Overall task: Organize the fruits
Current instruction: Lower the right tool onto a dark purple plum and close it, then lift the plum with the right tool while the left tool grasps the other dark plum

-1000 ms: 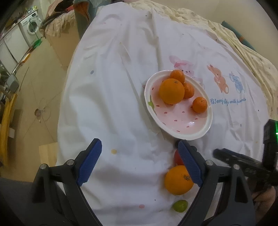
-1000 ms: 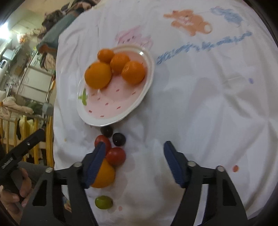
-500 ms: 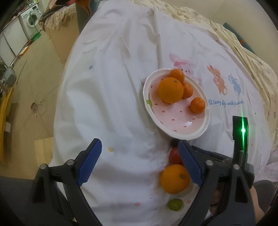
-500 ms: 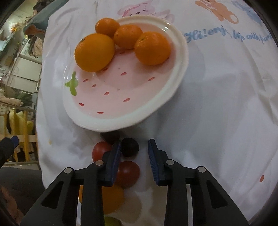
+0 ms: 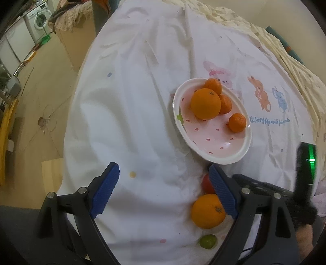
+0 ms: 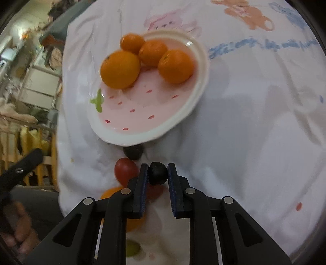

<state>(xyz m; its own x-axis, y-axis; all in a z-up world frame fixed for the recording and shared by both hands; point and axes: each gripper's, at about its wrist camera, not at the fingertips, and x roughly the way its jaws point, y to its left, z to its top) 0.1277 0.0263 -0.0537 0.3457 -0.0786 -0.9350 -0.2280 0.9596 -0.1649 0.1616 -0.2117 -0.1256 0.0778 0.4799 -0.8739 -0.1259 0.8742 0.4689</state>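
A white and pink strawberry plate holds one big orange and three small ones. My right gripper is shut on a dark grape, held above the cloth just short of the plate. A second dark grape, a red tomato, a loose orange and a green grape lie on the cloth near the plate. My left gripper is open and empty above the cloth, left of the loose fruits.
A white cartoon-print cloth covers the table. The table's left edge drops to a wooden floor with a washing machine far back. The right gripper's body shows at the lower right of the left wrist view.
My right gripper dropped toward the loose fruits, closed on the dark grape and has lifted it slightly. My left gripper has stayed open and barely moved.
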